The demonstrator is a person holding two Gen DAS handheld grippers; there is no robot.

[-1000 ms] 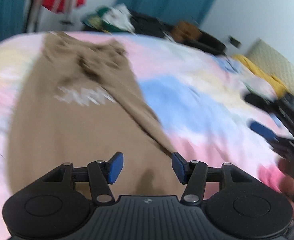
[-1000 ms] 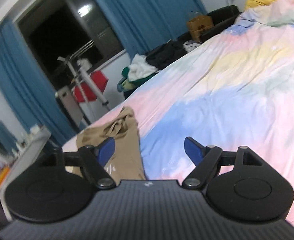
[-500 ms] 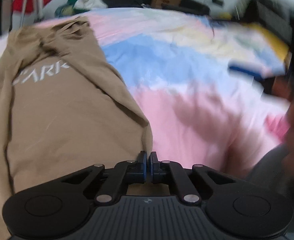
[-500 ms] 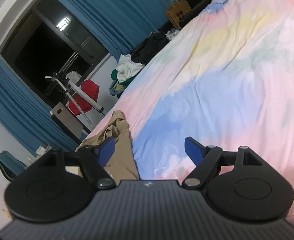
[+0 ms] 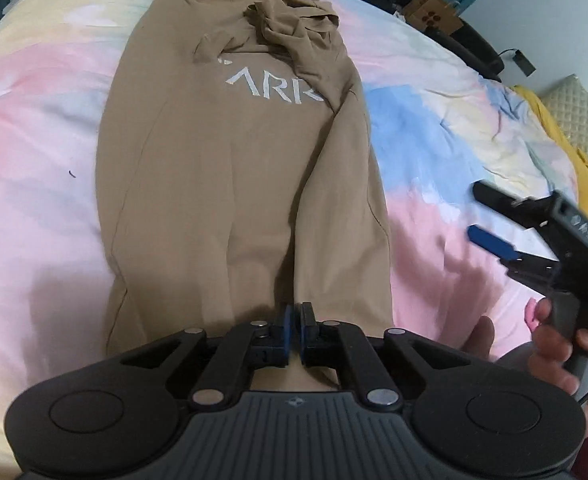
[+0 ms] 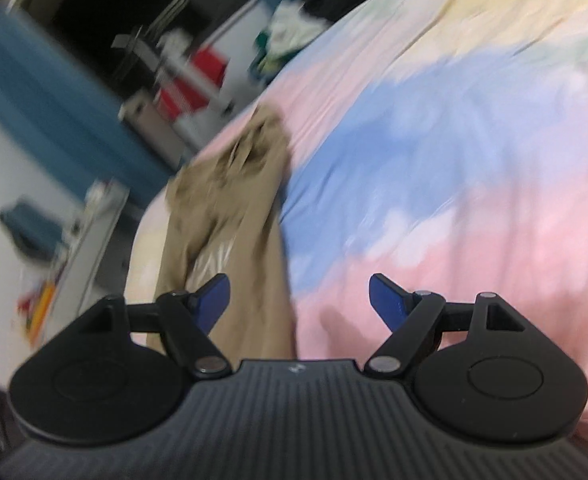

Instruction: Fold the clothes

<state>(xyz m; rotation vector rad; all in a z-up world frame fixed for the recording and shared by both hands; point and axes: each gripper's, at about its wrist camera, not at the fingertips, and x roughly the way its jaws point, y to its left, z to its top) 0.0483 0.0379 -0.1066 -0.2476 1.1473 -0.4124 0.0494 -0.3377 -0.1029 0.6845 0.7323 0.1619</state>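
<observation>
A tan shirt (image 5: 222, 180) with white lettering lies lengthwise on the pastel bedsheet (image 5: 34, 160), its far end bunched up. My left gripper (image 5: 295, 332) sits at the shirt's near hem. Its blue pads are almost together and pinch the fabric, and creases run toward them. The jaws are opening slightly. My right gripper (image 5: 481, 216) hovers open to the right, over pink sheet, held by a hand (image 5: 553, 344). In the right wrist view the right gripper (image 6: 297, 300) is wide open with nothing between its fingers. Below it lies the edge of the shirt (image 6: 246, 240).
A yellow cloth (image 5: 565, 160) and a quilted headboard (image 5: 581, 104) lie at the far right. A cardboard box (image 5: 429, 16) and a pile of clothes (image 6: 290, 32) stand beyond the bed. Blue curtains (image 6: 34, 100) and a red object (image 6: 198, 76) are at the left.
My left gripper went from open to closed on the shirt's near edge, then shifted so the shirt now lies centred ahead. My right gripper tipped downward and stayed open.
</observation>
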